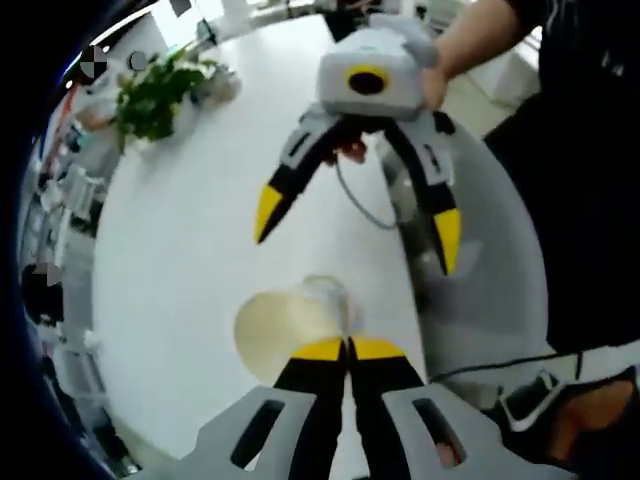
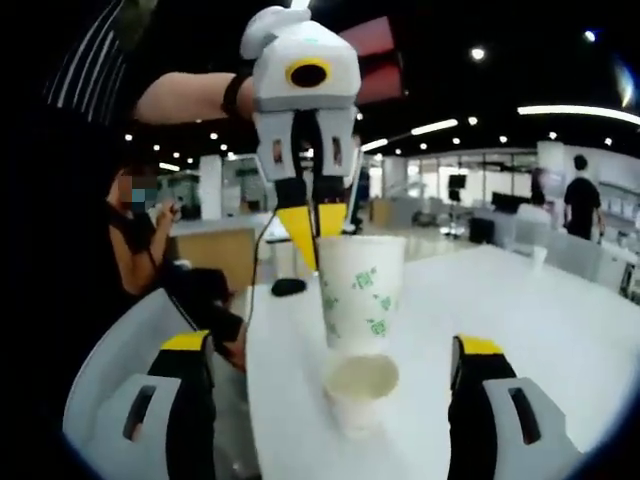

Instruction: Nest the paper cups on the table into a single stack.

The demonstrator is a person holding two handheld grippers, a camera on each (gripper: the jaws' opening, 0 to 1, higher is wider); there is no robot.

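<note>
Apparently the left hand-held gripper (image 2: 313,232), clamped on the upper cup (image 2: 362,290), could miss the lower cup (image 2: 360,388); right hand-held gripper (image 2: 330,360) gaped apart.

You have a white tabletop (image 2: 560,320) carrying one open paper cup (image 2: 360,388), a potted plant (image 1: 155,95) at its far end.

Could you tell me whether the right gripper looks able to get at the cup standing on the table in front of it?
Probably yes: the right gripper is open, the standing cup lies between its jaws, nothing blocking. The left gripper holds another cup just above.
</note>
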